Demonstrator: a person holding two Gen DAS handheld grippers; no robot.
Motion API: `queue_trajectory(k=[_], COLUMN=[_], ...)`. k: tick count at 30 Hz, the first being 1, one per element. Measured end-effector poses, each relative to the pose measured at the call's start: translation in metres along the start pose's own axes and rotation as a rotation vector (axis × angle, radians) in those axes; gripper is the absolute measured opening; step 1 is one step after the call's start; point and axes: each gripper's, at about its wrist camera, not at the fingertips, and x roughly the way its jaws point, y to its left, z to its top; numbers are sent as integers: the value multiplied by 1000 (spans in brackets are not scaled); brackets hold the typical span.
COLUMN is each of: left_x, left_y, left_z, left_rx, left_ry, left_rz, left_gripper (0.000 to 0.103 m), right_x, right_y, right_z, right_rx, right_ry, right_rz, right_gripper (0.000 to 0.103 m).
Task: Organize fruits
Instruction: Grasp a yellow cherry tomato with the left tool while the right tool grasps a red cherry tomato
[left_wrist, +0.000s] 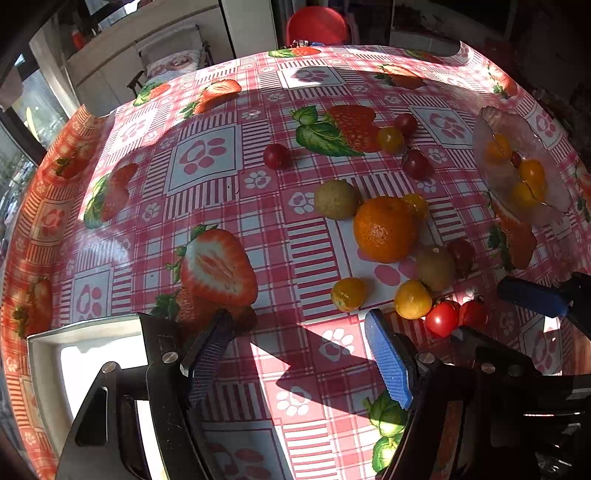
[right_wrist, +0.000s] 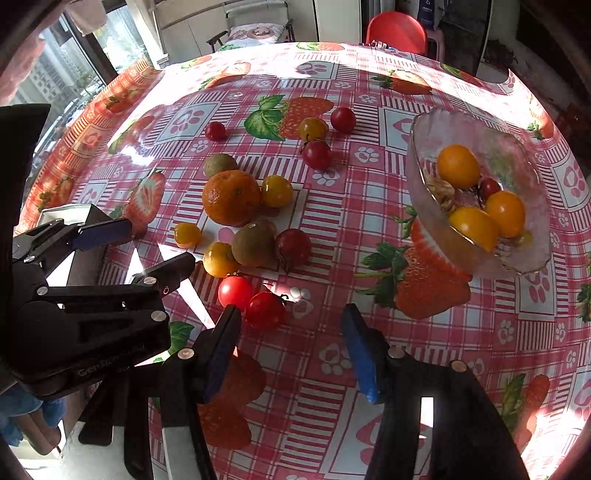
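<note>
Fruits: lay scattered over the middle of the tablecloth (right_wrist: 332, 229): an orange (right_wrist: 231, 197), two brownish kiwi-like fruits (right_wrist: 253, 242), several yellow tomatoes and dark red cherry tomatoes, most of them in a loose cluster, a few further back and well apart.
Bowl: a clear glass bowl (right_wrist: 424, 177) stood to the right of the cluster and already held yellow fruits (right_wrist: 458, 166), one small red tomato and what looked like nut pieces.
Tray: a white tray (left_wrist: 48, 336) sat at the table's near left edge, beside the left claw; I could not see anything lying in it.
Right gripper (right_wrist: 291, 332): jaws were spread wide with nothing between them, low over the cloth, its left finger just beside two bright red tomatoes (right_wrist: 264, 309) at the near edge of the cluster.
Left gripper (left_wrist: 295, 347): also gaped wide and empty, hovering over bare cloth short of the cluster.
Step in hand: seemingly the reach for the next piece, with sorting partly done and most fruit yet on the table.
Next move: by my reckoning, the right claw needed to shift left so one red tomato sat between its fingers, then close gently, since its neighbour touched it and round fruit rolls.
Destination: likely the bowl, though whether reds belonged there or in the tray I could not tell.
</note>
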Motion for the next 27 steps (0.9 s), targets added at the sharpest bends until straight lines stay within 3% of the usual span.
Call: queue_trajectory(k=[2,4,7,10,12,13,16,27], left_x=[2,3,3,1,-2,-3,-5,-31], left_y=[-2,-6,-11,-14,-19,-22,-27,-14], left_z=[5,8,11,11,10,10,7,-35], left_rx=[11,19,25,17,37,50,62,-39], left_ry=[-8,-12,-20,-15,-17,-16,-9,48], left_rz=[-7,-11,-12,-63,-87,-88,-92,-155], left_gripper=[76,76,75,54,33,29,27,27], right_x=[1,1,1,-2,-4,-6,-12,-30], right_y=[1,1,-4,-11,-16,-18,-23,-23], right_z=[3,5,6,1,-2,-4,-13,-45], right_rx=[-14,-14,30,89,117,127,152,211], right_ry=[1,9,18,25,30,32,37,65], right_rz=[12,45,76,100,106,107,110,136], right_gripper=[47,27,27,27,27,27,27,27])
